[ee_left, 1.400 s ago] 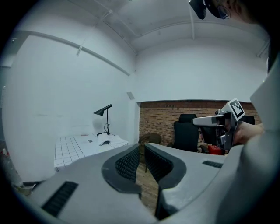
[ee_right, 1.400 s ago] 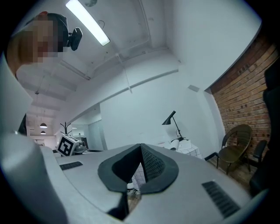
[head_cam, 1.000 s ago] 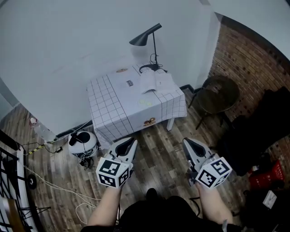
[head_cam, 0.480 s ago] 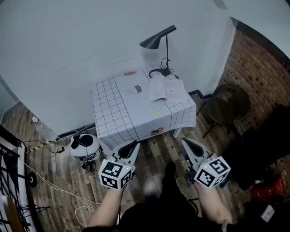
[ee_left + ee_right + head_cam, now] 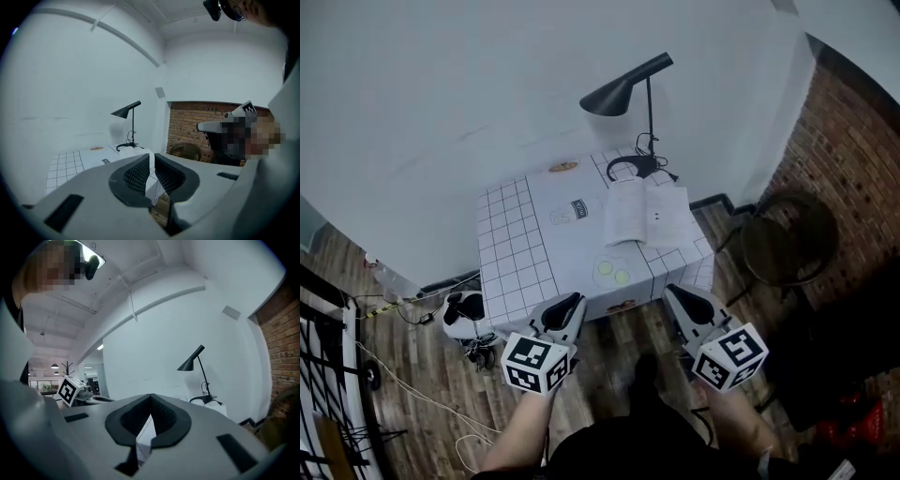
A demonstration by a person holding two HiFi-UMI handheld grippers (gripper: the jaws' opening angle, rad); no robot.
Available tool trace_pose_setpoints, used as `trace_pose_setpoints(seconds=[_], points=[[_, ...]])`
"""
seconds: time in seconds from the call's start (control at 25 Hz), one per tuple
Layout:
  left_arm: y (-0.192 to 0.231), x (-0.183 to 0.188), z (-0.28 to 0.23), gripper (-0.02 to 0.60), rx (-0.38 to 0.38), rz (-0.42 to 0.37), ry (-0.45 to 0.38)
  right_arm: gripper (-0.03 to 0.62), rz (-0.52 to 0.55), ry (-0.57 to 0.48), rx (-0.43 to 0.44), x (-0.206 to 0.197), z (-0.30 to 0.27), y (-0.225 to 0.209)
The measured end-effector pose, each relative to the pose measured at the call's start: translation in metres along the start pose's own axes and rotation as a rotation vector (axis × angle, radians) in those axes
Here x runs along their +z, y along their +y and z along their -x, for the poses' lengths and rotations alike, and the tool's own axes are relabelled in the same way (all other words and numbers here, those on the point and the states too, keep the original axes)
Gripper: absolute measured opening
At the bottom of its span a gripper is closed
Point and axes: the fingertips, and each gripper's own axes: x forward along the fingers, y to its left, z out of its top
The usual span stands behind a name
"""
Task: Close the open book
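An open book (image 5: 643, 215) with white pages lies flat on the right half of a small table under a grid-pattern cloth (image 5: 515, 260). A black desk lamp (image 5: 627, 93) stands behind the book, its base and cable at the table's back edge. My left gripper (image 5: 571, 302) is in the air before the table's front edge, shut and holding nothing. My right gripper (image 5: 673, 292) is beside it, also shut and holding nothing, short of the book. In the left gripper view the jaws (image 5: 151, 155) point at the table (image 5: 70, 161) and lamp (image 5: 125, 111). The right gripper view (image 5: 150, 396) shows the lamp (image 5: 191, 363).
Two pale round discs (image 5: 612, 272) and a small label (image 5: 578, 207) lie on the cloth. A dark round chair (image 5: 787, 240) stands right of the table by a brick wall (image 5: 853, 141). A white round device (image 5: 467, 307) and cables lie on the wooden floor at left.
The person has walked toward the table, which now sits nearer and lower in the head view. Both grippers came forward with it and stay shut.
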Motion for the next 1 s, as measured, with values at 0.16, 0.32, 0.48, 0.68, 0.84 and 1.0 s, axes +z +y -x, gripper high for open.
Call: trace_pose_setpoints(seconds=[0.16,0.32,0.48,0.68,0.84,1.0], points=[[0.008,0.023,-0.059,0.040,0.000,0.007,0.022,0.003,0.026,0.021,0.032,0.011,-0.032,-0.051],[0.013,0.047,-0.102,0.040,-0.015,-0.013,0.008,0.003,0.014,0.041,0.034,0.014,-0.057,-0.090],[0.028,0.043,-0.124,0.040,-0.024,-0.013,0.026,0.003,-0.001,0.067,0.022,0.005,-0.079,-0.107],[0.065,0.036,-0.143,0.040,-0.030,0.013,0.035,0.003,0.012,0.110,-0.006,0.002,-0.110,-0.118],[0.092,0.038,-0.157,0.040,-0.054,0.023,0.024,0.003,0.019,0.158,-0.053,-0.009,-0.135,-0.130],[0.115,0.034,-0.162,0.040,-0.075,0.042,0.024,0.003,0.020,0.174,-0.063,-0.019,-0.162,-0.126]])
